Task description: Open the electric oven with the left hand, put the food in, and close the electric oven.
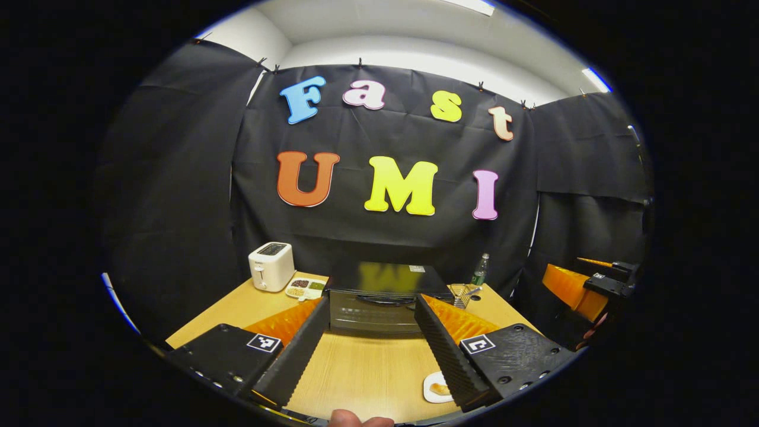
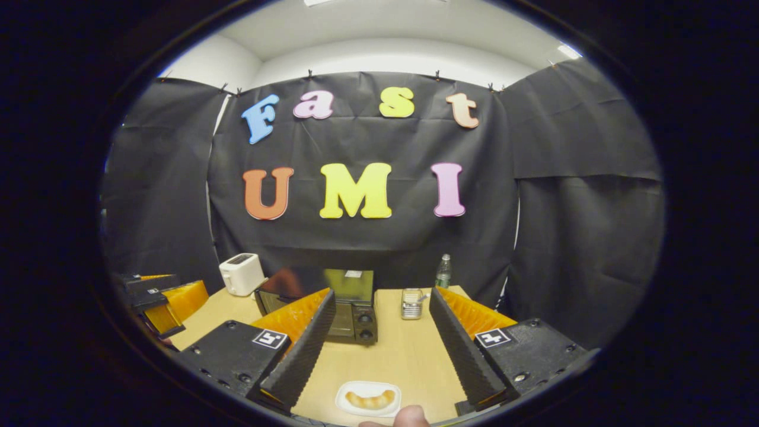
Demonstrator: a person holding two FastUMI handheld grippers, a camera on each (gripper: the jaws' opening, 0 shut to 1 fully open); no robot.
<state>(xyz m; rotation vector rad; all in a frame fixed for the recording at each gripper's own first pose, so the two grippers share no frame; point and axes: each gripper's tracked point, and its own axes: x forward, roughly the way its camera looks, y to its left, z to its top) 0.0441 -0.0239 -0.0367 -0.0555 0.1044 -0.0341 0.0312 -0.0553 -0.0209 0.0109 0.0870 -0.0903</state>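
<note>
1. The left claw (image 1: 370, 344) hangs with fingers apart, facing the shut oven (image 1: 379, 302) at the back of the desk (image 1: 367, 373), lined up to reach its door handle.
2. The right claw (image 2: 379, 344) hangs spread above the food (image 2: 370, 399) on its plate (image 2: 350, 391) at the desk's near edge, ready to pick it up.

Staged recording booth, not a real kitchen: black cloth walls (image 2: 569, 207) clipped up around a wooden table (image 2: 403, 356) with toaster (image 2: 241, 274), electric oven (image 2: 350, 305), bottle (image 2: 443, 271), plated food (image 2: 369, 398).
</note>
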